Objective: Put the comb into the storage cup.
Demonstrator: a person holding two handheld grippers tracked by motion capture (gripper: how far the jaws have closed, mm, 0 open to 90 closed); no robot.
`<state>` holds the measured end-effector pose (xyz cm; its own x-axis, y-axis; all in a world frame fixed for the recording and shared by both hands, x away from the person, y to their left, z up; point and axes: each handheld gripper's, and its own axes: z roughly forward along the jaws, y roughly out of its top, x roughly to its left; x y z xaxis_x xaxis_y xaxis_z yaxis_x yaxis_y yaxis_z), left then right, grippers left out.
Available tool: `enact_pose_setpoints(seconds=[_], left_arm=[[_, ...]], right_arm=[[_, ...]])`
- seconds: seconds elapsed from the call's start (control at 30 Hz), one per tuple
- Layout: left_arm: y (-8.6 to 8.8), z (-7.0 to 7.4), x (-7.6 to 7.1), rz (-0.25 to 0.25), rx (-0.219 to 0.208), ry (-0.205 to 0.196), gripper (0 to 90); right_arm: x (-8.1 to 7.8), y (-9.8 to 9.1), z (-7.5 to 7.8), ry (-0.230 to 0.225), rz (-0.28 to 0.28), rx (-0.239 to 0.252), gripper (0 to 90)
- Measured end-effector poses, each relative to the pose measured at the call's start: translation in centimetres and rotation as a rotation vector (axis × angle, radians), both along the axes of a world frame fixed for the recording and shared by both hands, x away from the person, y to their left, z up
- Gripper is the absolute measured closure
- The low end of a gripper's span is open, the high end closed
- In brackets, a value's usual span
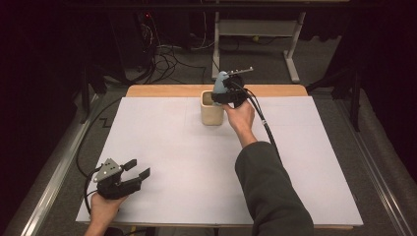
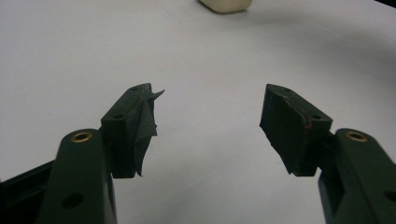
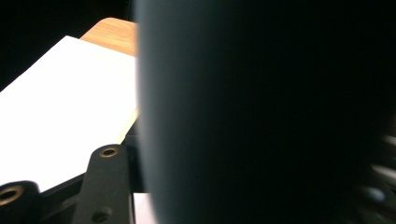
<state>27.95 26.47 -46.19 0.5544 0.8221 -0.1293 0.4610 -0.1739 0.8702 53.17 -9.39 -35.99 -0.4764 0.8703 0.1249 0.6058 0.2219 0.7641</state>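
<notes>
Blue-grey object (image 1: pixel 221 82) stands at the mouth of the beige cup (image 1: pixel 212 114), its rounded top rising above the cup's rim, at the far middle of the white surface (image 1: pixel 196 162). Right gripper (image 1: pixel 227 96) is held at the cup's near right edge, against the lower part of the object, with the person's right hand (image 1: pixel 239 117) behind it and a black cable trailing toward the near side. In the right gripper view a large dark rounded shape, blurred by closeness, lies directly ahead of the jaws; whether the pads press on it cannot be told, so the state of these jaws stays undetermined. Left gripper (image 1: pixel 132 173) rests low over the near left corner of the surface, well apart from the cup, held by the left hand (image 1: pixel 104 205). Its jaws stand wide apart with only bare white surface between them, and loose black tape hangs from one pad.
</notes>
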Motion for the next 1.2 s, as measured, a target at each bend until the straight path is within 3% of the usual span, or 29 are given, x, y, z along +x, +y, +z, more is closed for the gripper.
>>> enact_pose_setpoints(seconds=[0.57,1.2], left_arm=[[0.0,-0.1,0.0,-0.004,0.008,0.005,35.7],[0.0,-0.1,0.0,-0.002,0.008,0.006,35.6]], right_arm=[[-0.2,-0.9,-0.5,-0.012,0.005,0.025,32.3],[-1.1,-2.1,-0.8,0.001,0.016,0.029,28.8]])
